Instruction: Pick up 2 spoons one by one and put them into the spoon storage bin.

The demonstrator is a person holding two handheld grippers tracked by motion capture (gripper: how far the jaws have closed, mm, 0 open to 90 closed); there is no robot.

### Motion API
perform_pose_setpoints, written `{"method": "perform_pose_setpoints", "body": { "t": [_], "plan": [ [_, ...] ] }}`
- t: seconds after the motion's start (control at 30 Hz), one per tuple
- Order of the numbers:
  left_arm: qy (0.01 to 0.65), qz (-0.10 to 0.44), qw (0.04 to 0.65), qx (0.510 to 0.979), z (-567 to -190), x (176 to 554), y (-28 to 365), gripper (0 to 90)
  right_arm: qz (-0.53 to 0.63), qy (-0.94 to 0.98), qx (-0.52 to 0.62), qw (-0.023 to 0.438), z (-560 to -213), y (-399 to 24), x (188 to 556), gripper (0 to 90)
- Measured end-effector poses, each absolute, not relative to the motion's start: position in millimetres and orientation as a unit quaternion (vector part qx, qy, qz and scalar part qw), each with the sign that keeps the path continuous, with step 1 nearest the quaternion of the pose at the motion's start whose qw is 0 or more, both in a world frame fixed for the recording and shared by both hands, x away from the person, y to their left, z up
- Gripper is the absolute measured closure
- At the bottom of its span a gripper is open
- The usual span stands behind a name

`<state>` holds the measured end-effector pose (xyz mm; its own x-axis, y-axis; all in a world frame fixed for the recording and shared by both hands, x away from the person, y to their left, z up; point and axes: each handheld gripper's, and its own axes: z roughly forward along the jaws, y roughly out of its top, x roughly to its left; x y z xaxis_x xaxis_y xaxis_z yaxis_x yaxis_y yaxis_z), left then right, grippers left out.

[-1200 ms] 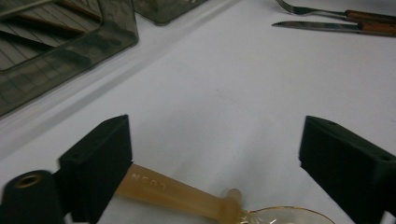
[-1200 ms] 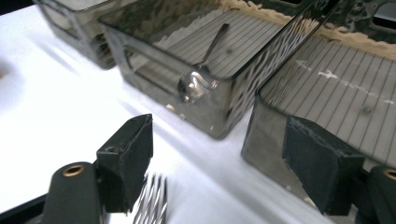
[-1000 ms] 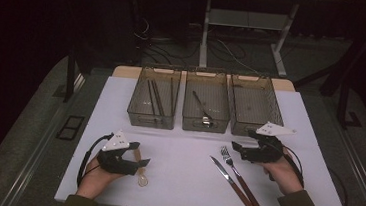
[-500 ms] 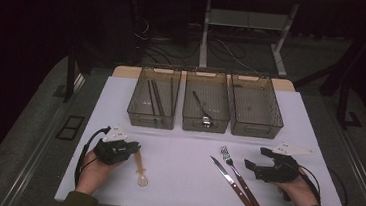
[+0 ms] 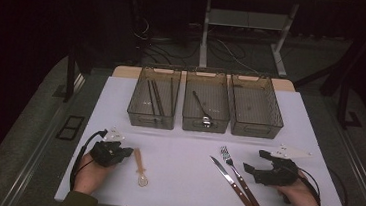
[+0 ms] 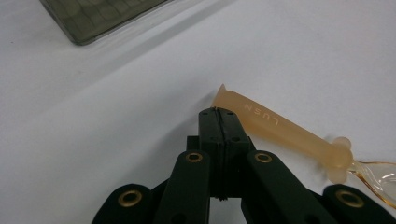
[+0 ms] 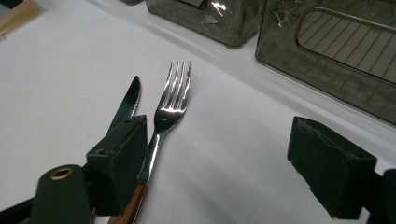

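On the white table [image 5: 189,184], near its front left corner, the left gripper [image 5: 125,151] lies low over the surface in the person's left hand [image 5: 89,172]. Its jaws have just been closing and now meet flat against each other with nothing between them, as the left gripper view shows. The translucent amber plastic spoon [image 6: 280,128] lies just beside the closed tips, on their right in that view, with the flat end of its handle next to them; whether it touches them cannot be told. In the high view the spoon [image 5: 140,167] lies on the table with its bowl toward the front edge.

Toward the front right corner, the right gripper [image 5: 257,161] rests in the person's right hand [image 5: 298,191] with its jaws spread wide and empty. Just beside it, toward the table's middle, lie a fork [image 5: 237,174] and a knife [image 5: 234,186], both wooden-handled, side by side and slanting. In the right gripper view the fork [image 7: 170,105] and the knife [image 7: 127,103] lie close by one jaw.

Along the back edge stand three smoky transparent bins: the left bin [image 5: 152,118] holds chopsticks [image 5: 155,97], the middle bin [image 5: 205,124] a metal spoon [image 5: 201,108], and the right bin [image 5: 255,127].
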<state>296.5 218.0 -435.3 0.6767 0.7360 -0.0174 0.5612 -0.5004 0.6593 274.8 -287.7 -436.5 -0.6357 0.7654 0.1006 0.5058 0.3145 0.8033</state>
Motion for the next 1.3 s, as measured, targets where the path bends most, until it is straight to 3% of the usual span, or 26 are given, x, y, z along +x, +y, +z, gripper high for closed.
{"method": "perform_pose_setpoints", "body": {
  "t": [1.3],
  "plan": [
    [0.345,0.126,0.369,0.854,-435,314,191,89.2,0.427,0.796,0.402,0.153,-437,-289,276,20.3]
  ]
}}
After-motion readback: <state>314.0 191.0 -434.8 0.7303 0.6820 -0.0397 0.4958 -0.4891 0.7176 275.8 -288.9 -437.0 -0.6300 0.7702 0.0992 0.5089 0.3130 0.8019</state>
